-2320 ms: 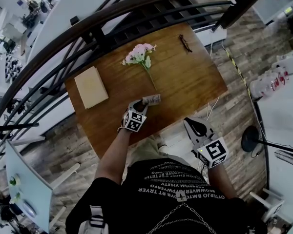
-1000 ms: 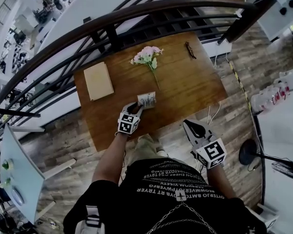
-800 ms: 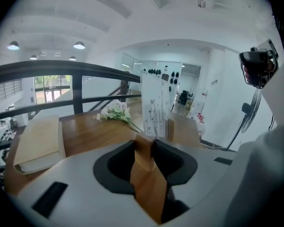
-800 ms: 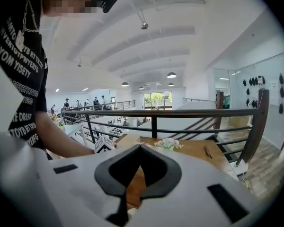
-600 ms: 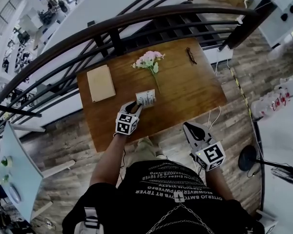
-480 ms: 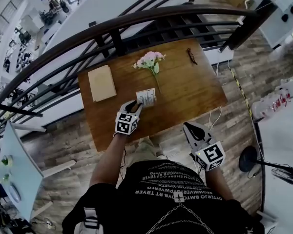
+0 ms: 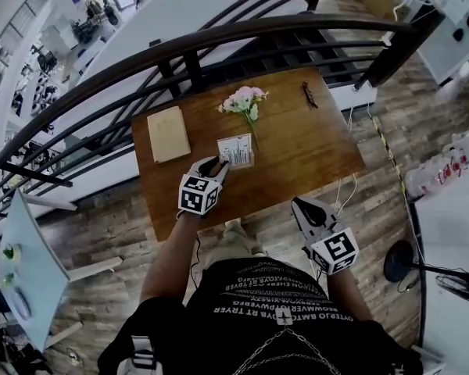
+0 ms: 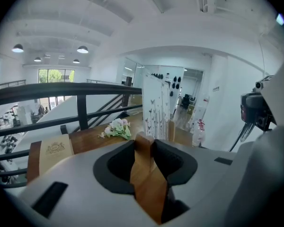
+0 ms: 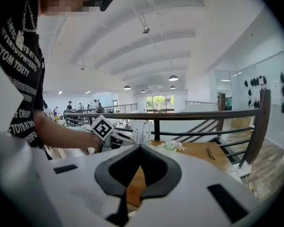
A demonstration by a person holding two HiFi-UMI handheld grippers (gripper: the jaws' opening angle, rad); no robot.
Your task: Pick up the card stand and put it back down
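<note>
The card stand (image 7: 236, 150) is a white card with small dark prints, upright in a wooden base. My left gripper (image 7: 216, 165) is shut on that base and holds the stand in the air above the wooden table (image 7: 305, 151). In the left gripper view the wooden base (image 8: 145, 167) sits clamped between the jaws of the left gripper (image 8: 144, 143), and the card (image 8: 157, 107) rises just beyond them. My right gripper (image 7: 301, 204) hovers off the table's near edge, its jaws together with nothing in them. The right gripper view shows the raised card stand (image 9: 143, 132) at centre left.
A bunch of pink flowers (image 7: 245, 100) lies at the table's far middle, a tan booklet (image 7: 168, 133) at its left, and a pair of glasses (image 7: 309, 94) at the far right. A dark railing (image 7: 219, 41) runs behind the table. Wooden floor lies all round.
My left gripper has risen from the table with the card stand in it. The right gripper has stayed where it was.
</note>
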